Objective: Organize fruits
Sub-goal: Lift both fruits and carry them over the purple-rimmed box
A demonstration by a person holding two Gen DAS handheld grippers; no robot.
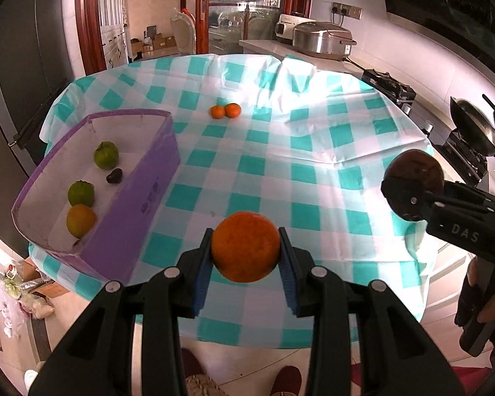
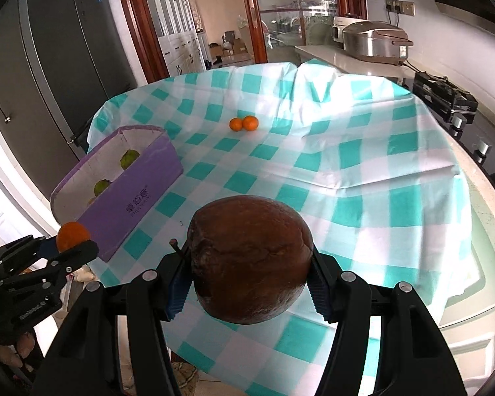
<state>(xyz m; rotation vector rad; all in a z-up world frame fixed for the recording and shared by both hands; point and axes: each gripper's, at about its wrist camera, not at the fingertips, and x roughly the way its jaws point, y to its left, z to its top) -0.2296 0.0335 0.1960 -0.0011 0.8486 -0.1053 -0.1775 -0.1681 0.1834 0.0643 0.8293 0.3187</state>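
Note:
My left gripper [image 1: 246, 257] is shut on an orange [image 1: 246, 246] and holds it above the table's near edge, right of the purple box [image 1: 138, 198]. It also shows in the right wrist view [image 2: 70, 241] with the orange [image 2: 72, 233]. My right gripper [image 2: 247, 283] is shut on a dark brown round fruit [image 2: 250, 257] above the table; it shows at the right in the left wrist view [image 1: 412, 194]. The box holds two green fruits [image 1: 106, 154], a yellow-orange fruit [image 1: 81, 220] and a small dark fruit [image 1: 114, 175]. Two small tangerines [image 1: 226, 111] lie mid-table.
The round table wears a teal-and-white checked cloth [image 1: 313, 151]. A counter behind holds a steel cooker [image 1: 323, 38] and a gas stove [image 1: 389, 87] with a pan [image 1: 475, 125]. A dark fridge [image 2: 59, 66] stands at the left. Feet in slippers show below.

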